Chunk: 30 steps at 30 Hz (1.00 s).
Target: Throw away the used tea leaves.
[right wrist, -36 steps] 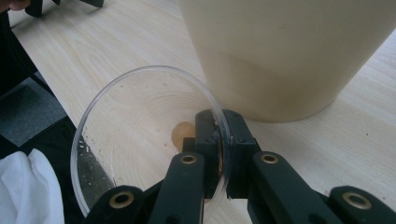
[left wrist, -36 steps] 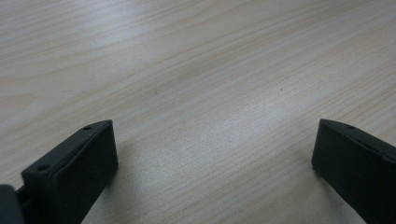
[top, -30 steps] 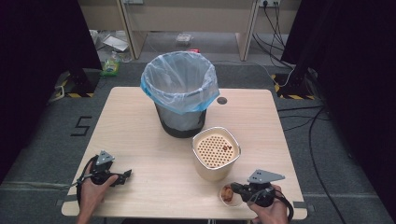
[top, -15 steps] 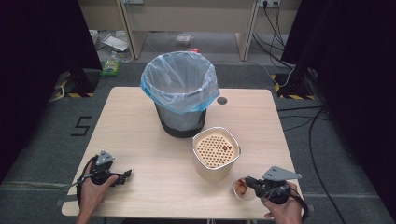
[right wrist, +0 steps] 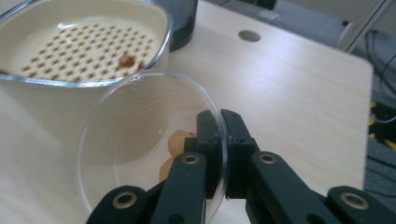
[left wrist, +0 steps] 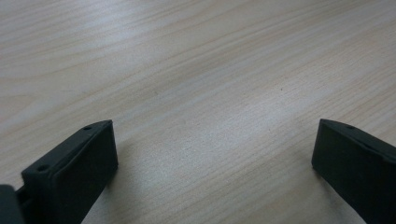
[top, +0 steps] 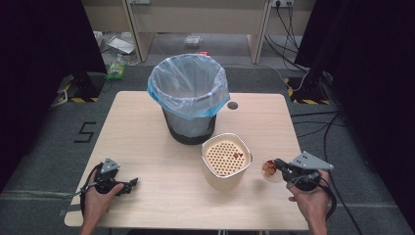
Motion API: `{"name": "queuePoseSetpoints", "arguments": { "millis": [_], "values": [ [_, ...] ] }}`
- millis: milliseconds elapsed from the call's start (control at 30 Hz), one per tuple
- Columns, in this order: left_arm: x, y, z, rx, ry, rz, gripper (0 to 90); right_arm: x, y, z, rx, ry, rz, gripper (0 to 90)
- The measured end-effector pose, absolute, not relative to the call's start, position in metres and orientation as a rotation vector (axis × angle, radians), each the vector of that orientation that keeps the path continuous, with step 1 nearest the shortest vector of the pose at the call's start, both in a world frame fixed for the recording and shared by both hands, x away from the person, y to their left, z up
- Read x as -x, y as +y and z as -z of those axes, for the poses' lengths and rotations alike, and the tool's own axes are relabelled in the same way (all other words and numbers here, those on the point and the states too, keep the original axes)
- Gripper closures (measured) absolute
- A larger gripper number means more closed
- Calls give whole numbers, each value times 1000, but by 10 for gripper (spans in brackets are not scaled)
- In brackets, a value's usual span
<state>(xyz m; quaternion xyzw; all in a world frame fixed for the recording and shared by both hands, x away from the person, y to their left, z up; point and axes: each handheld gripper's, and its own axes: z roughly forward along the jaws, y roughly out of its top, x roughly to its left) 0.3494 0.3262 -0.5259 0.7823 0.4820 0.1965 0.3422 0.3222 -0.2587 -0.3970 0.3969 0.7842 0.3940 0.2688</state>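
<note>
My right gripper (top: pixel 279 164) (right wrist: pixel 219 122) is shut on the rim of a small clear plastic dish (right wrist: pixel 140 140) (top: pixel 270 170). The dish hangs tilted above the table, just right of a cream strainer tub (top: pixel 226 159) (right wrist: pixel 79 51). Two tan nuts (right wrist: pixel 176 141) lie in the dish near the jaws. A few reddish bits (right wrist: pixel 126 60) rest on the tub's perforated insert. My left gripper (top: pixel 128 185) (left wrist: pixel 210 158) rests open on bare wood at the table's front left, nothing between its jaws.
A dark bin lined with a blue-edged clear bag (top: pixel 189 98) stands at the table's middle back. A round cable hole (top: pixel 233 105) (right wrist: pixel 249 35) lies to its right. The table's right edge (top: pixel 299 161) is close to my right hand. Cables lie on the floor beyond.
My right gripper has carried the dish to the right, up and farther from the front edge, now level with the tub's right side. The left gripper has stayed put.
</note>
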Motion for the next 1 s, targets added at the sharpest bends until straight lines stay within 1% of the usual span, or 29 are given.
{"name": "queuePoseSetpoints", "arguments": {
  "millis": [267,433,633,700,867,1000],
  "values": [
    [-349,326,526,-2034,1253,-512,0,-344,-247,380,-947,2022,-1016,877],
    [-349,326,526,-2034,1253,-512,0,-360,-226,367,-821,1955,-938,877],
    [-349,326,526,-2034,1253,-511,0,-371,-198,360,-692,1913,-883,878],
    [-349,326,526,-2034,1253,-511,0,-373,-194,359,-675,1904,-880,877],
    [-349,326,526,-2034,1253,-511,0,-374,-171,356,-503,1819,-804,878],
    [-349,326,526,-2034,1253,-512,0,-371,-161,354,-409,1759,-777,878]
  ]
}}
